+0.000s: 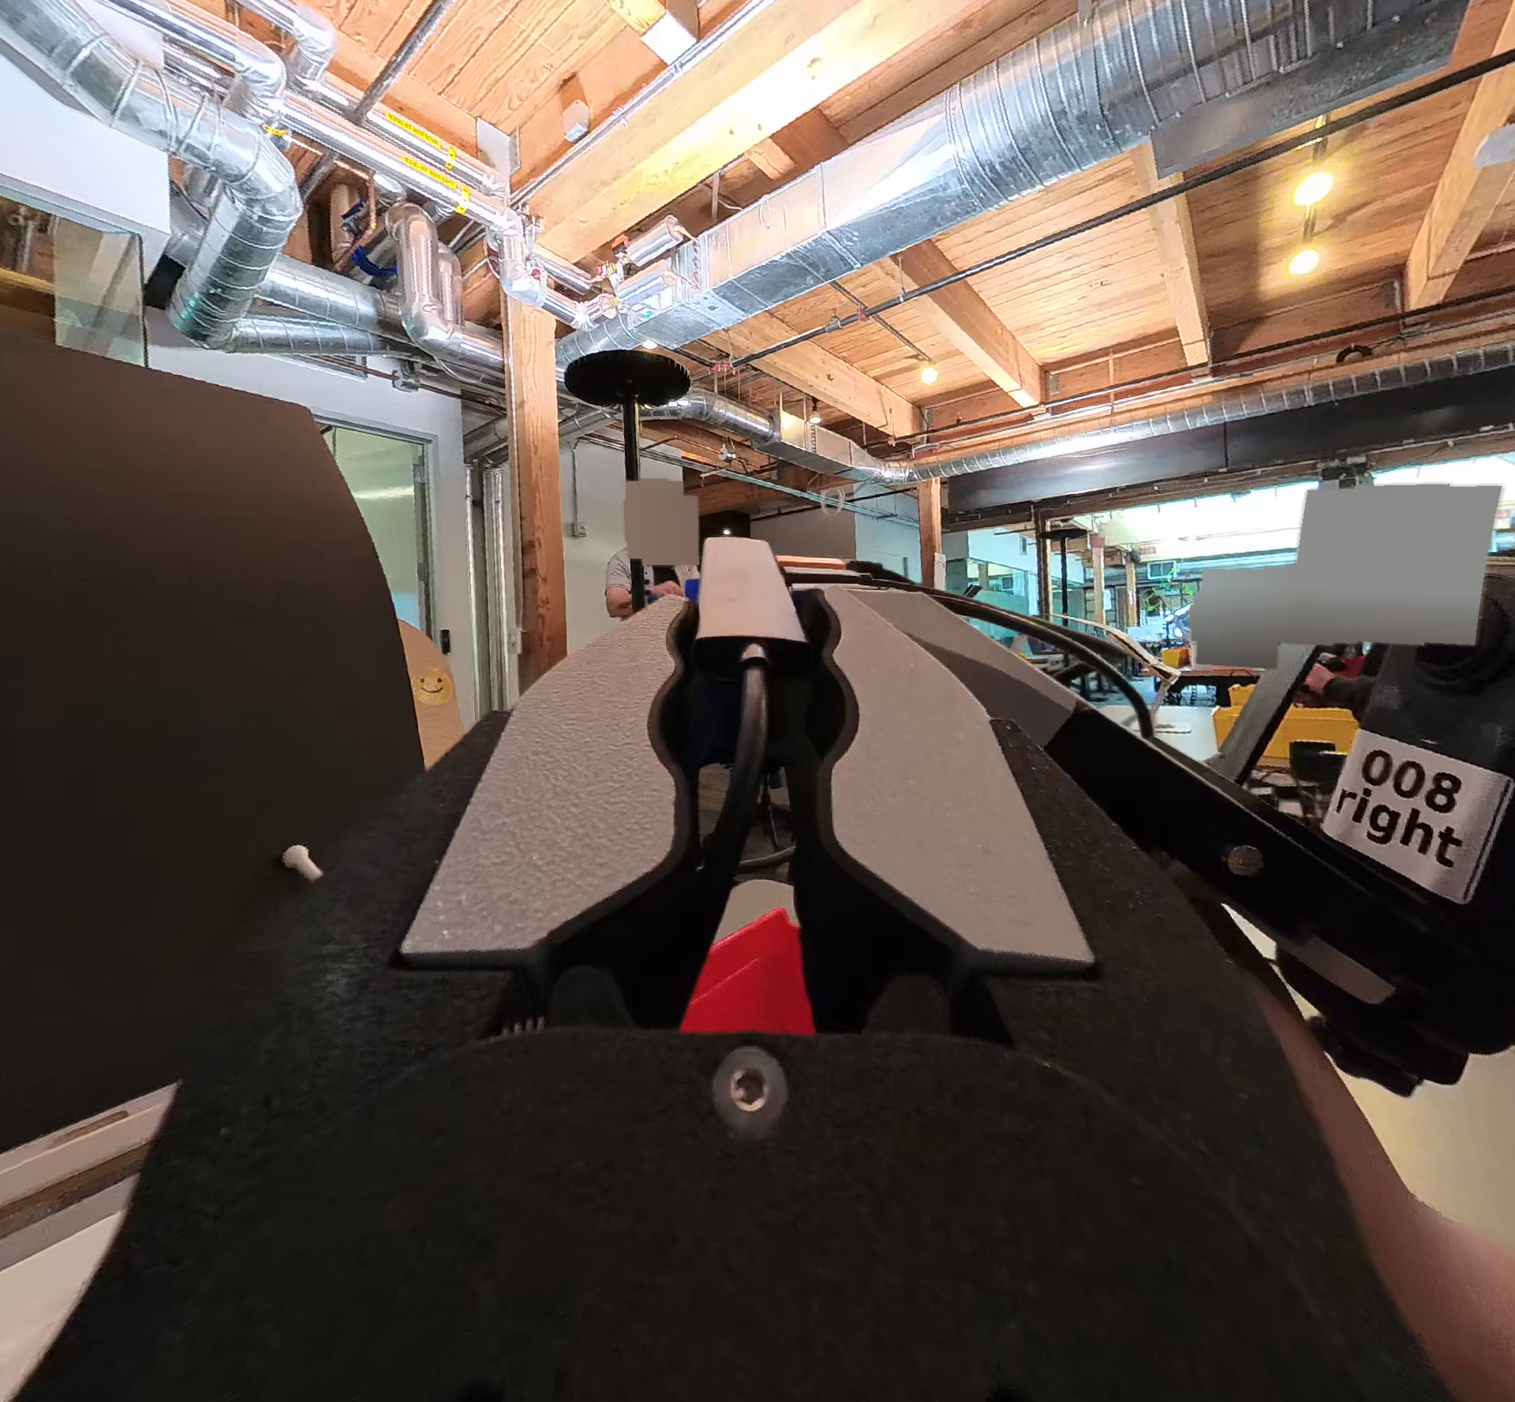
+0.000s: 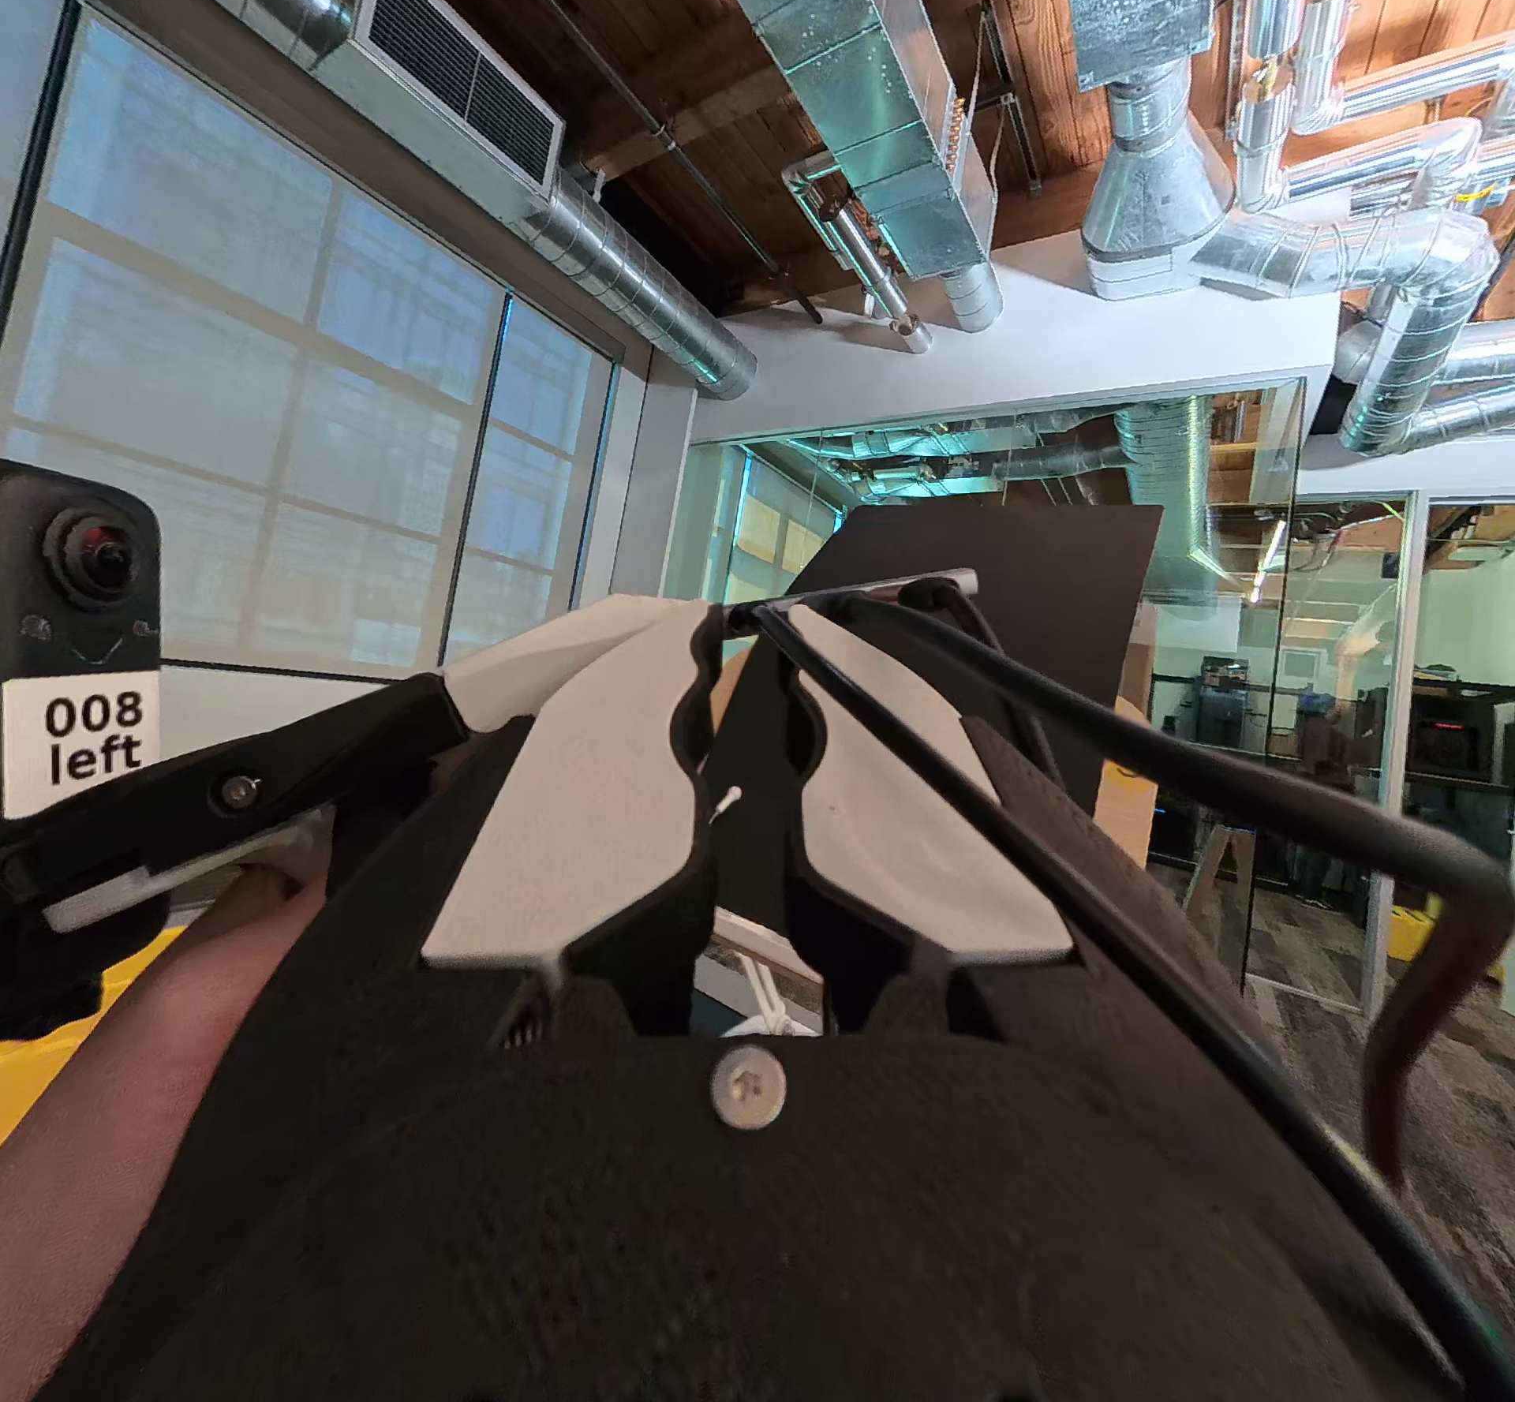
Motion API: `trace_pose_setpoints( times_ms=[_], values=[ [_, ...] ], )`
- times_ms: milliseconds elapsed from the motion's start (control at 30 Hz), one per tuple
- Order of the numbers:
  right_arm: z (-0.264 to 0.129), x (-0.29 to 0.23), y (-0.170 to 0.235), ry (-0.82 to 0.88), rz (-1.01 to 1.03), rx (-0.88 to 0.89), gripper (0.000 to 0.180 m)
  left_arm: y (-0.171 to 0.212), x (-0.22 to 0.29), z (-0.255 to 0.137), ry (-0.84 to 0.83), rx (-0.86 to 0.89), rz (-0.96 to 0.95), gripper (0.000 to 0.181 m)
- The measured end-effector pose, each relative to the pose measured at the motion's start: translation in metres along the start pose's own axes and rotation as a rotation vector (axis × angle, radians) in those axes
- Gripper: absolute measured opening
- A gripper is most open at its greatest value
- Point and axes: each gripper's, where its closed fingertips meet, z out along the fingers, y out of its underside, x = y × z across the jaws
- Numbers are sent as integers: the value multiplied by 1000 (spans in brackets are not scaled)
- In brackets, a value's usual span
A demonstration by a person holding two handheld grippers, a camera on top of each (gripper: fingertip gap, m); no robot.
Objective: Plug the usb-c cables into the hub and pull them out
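The hub (image 1: 744,599), a slim silver-grey bar, is held aloft between the fingertips of the left gripper (image 1: 750,629), seen at the 12 o'clock end of that gripper's grey fingers (image 1: 574,797). The jaws are clamped on it from both sides, and it points away from the camera toward the wooden ceiling (image 1: 1025,281). A black cable (image 1: 750,723) is seen leaving the hub's near end and dropping toward 6 o'clock between the fingers.

In the right wrist view the hub (image 2: 869,589) is seen edge-on as a thin metal strip, lying across the tips of the right gripper (image 2: 750,621). Two black cables (image 2: 1066,699) are led away from it toward 4 o'clock. The right jaws are nearly together around the black plug end beside the hub, but whether it is truly gripped cannot be told. The left gripper's body is seen at 9 o'clock, with a hand (image 2: 164,1035) beneath it. A dark board (image 2: 1025,584) stands behind the hub.
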Motion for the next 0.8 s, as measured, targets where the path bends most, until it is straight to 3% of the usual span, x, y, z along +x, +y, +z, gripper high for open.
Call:
trace_pose_setpoints(
  times_ms=[367, 667, 800],
  values=[
    [-3, 4, 3, -27, -34, -12, 13, 4, 2, 3, 26, -50, -7, 24],
    [-6, 5, 0, -68, 3, 29, 11, 3, 2, 3, -58, -118, 241, 25],
    [-6, 3, -9, -68, -39, 46, 11, -4, 6, 4, -85, -79, 261, 25]
  ],
)
